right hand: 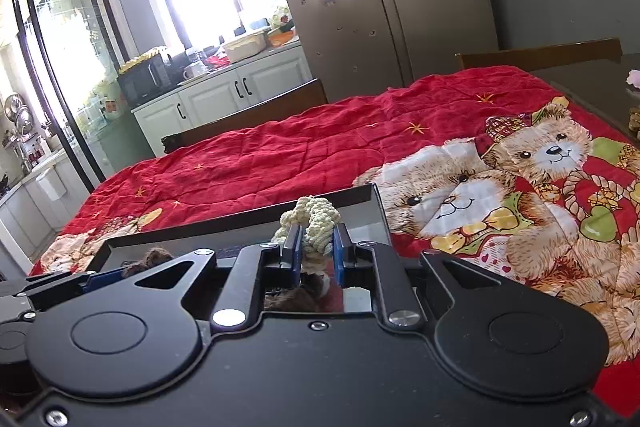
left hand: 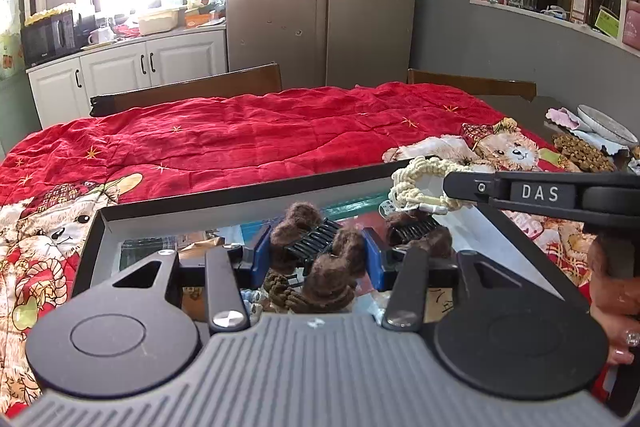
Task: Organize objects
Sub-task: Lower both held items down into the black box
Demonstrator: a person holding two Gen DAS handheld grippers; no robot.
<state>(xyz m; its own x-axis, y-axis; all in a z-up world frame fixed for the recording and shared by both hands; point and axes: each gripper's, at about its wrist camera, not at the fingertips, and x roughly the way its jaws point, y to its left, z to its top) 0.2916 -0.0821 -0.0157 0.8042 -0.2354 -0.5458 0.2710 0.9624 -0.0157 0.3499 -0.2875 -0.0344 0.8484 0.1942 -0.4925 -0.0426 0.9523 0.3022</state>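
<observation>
Two grippers are working over a shallow black box (left hand: 248, 191) sitting on a red bear quilt (left hand: 248, 135) that is covering the desk. Left gripper (left hand: 312, 255) is hovering inside the box, its blue-padded fingers (left hand: 259, 254) standing about half open on either side of a brown furry clip (left hand: 316, 247); whether the pads are pressing on it is unclear. A second brown clip (left hand: 420, 233) is lying just right of it, near the box's right wall. Right gripper (right hand: 316, 249) is reaching in from the right, fingers nearly closed and pinching a cream knitted scrunchie (right hand: 310, 223), holding it above the box's far right corner, close to the far rim. Box floor is looking shiny and cluttered, with little free space between the clips. Beyond the far rim the quilt is lying bare and wide open up to two wooden chair backs (left hand: 188, 93). Right of the quilt, on bare desk edge, a plate (left hand: 604, 127) and a brown pile of small things are sitting well apart from the box. A hand (left hand: 616, 303) is gripping the right gripper's handle at the frame edge.
</observation>
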